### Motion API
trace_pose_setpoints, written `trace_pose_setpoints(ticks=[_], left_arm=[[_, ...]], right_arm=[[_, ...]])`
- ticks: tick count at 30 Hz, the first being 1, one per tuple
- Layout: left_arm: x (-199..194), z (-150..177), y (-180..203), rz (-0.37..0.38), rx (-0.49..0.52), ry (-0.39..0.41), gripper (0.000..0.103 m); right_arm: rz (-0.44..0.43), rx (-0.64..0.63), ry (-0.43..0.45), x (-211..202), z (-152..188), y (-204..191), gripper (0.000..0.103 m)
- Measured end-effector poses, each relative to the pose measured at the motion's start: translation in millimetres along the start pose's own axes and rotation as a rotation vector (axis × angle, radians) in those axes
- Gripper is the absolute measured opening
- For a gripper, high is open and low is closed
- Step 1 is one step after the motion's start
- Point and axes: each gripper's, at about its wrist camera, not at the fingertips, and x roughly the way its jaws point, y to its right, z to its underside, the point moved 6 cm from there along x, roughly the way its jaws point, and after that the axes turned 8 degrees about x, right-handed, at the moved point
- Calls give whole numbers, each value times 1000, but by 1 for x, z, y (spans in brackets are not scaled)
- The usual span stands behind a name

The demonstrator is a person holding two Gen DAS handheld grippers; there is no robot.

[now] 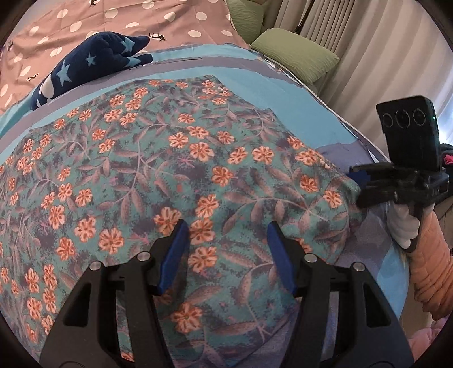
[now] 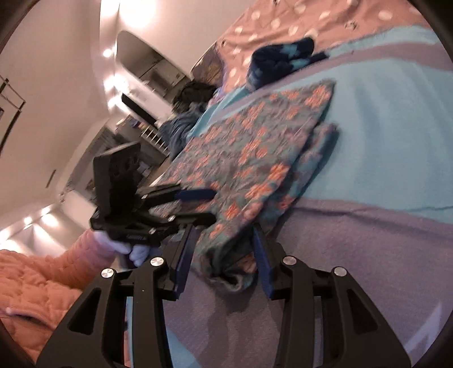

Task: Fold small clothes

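Note:
A teal garment with orange flowers (image 1: pixel 198 169) lies spread on the bed; it also shows in the right wrist view (image 2: pixel 249 158), partly folded over itself. My left gripper (image 1: pixel 228 229) is open just above the cloth, holding nothing; it also shows in the right wrist view (image 2: pixel 209 203). My right gripper (image 2: pixel 223 240) is open with its blue fingers either side of the garment's near bunched corner. From the left wrist view the right gripper (image 1: pixel 359 184) sits at the garment's right edge, its fingertips hidden.
A dark blue star-patterned garment (image 1: pixel 93 62) lies bunched at the far side on a pink dotted sheet (image 1: pixel 113 19). Green pillows (image 1: pixel 297 53) and curtains stand at the right. The blue and purple bedspread (image 2: pixel 382 127) surrounds the cloth.

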Motion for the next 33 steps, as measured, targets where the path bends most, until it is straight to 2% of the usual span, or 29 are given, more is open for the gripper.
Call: trace_pose_setpoints(ticks=[2,3,4,6,9,11,15,17,19,21,24,26,27,29,30,33], left_arm=[[-1,0,0,6,-6,3,60],[-1,0,0,9,-8,3,60],[-1,0,0,13,-9,4,60],[-1,1,-1,19,-5,6,60],[-3,2,-3,27,-10,9,60],[-3,2,-4,32,-14,11,60],[-6,1,-4,44,-10,-2,60],[-9,-5,-4,56,-3,-19,57],[-11,-19,-3,84,11,-15,56],[-10,-42,1,109,32,4,52],[12,-80,11,152,76,-10,48],[42,-98,9,130,80,-72,37],[60,-105,5,118,68,-104,29],[91,-122,-4,131,29,-119,26],[98,-130,-6,150,13,-95,26],[117,-149,-13,184,-71,-78,24]], right_arm=[[-52,-75,-66,6,10,-14,45],[-64,-111,-92,7,17,-20,52],[-46,-169,-114,10,24,-26,55],[-15,-172,-128,13,27,-22,56],[25,-117,-102,17,11,-10,55],[15,-87,-95,18,0,-3,54],[1,-89,-166,25,11,3,46],[-34,-74,-200,22,19,5,40],[-57,-39,-204,16,25,13,34],[-72,14,-188,12,24,22,23],[-53,5,-189,14,26,22,21],[-34,-7,-188,17,28,19,21],[-33,-6,-185,19,29,19,21],[-31,7,-170,20,28,21,19],[-27,16,-164,20,28,23,14],[-19,33,-144,15,29,26,12]])
